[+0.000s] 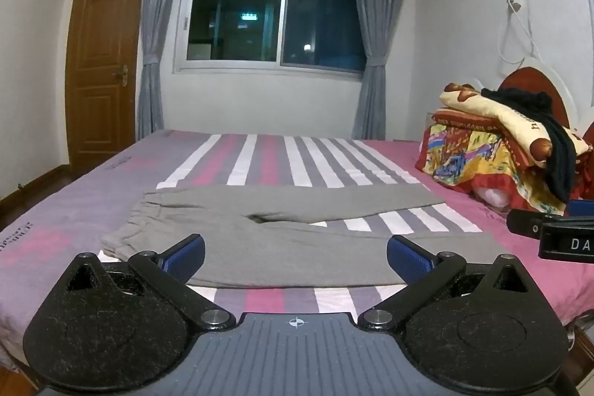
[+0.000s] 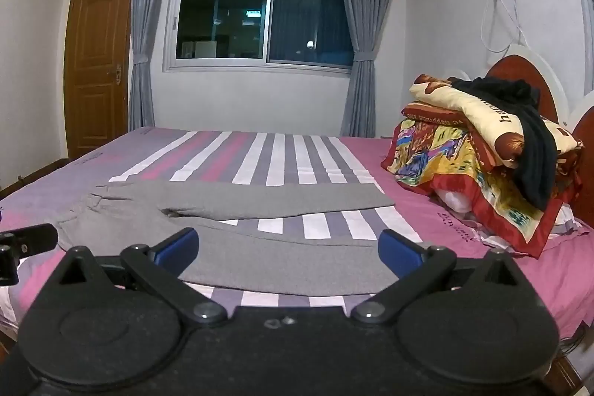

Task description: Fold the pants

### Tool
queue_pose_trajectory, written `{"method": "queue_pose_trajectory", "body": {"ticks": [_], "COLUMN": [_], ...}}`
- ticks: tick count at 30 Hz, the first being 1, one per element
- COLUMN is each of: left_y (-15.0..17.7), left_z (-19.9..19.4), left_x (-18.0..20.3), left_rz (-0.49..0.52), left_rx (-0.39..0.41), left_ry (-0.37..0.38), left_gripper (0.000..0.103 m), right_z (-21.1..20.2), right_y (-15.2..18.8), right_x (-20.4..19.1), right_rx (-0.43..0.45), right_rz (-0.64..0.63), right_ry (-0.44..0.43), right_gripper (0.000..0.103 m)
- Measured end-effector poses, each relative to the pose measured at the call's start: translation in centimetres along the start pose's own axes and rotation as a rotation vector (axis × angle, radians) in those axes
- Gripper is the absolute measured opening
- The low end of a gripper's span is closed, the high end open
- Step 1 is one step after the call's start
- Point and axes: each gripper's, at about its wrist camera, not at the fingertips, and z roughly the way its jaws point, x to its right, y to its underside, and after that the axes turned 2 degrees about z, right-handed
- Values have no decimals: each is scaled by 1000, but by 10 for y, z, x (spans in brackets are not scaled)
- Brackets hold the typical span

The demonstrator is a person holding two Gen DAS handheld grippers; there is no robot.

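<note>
The grey pants point(image 1: 282, 229) are laid flat on the striped bed sheet point(image 1: 260, 158), waistband to the left and the two legs spread apart toward the right — an arrangement that leaves every edge free to be picked up. The left gripper point(image 1: 296, 257) is held over the near edge with its jaws spread wide and nothing between them; the right gripper point(image 2: 289, 247) is likewise released and empty, placed beside it over the near leg. A pile of bedding point(image 2: 482, 154) is kept at the headboard, well apart — so the folding area is not crowded. No fold is judged to be made yet.
</note>
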Motion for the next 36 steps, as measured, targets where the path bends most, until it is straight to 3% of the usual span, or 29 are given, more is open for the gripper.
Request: {"method": "queue_pose_trajectory", "body": {"ticks": [36], "left_y": [3], "left_z": [1], "left_x": [-3], "left_rz": [2], "left_rx": [2], "left_ry": [2], "left_gripper": [103], "right_z": [-2], "right_y": [0], "right_x": [-1], "right_rx": [-6], "right_rz": [4], "right_ry": [-4], "right_gripper": [103]}}
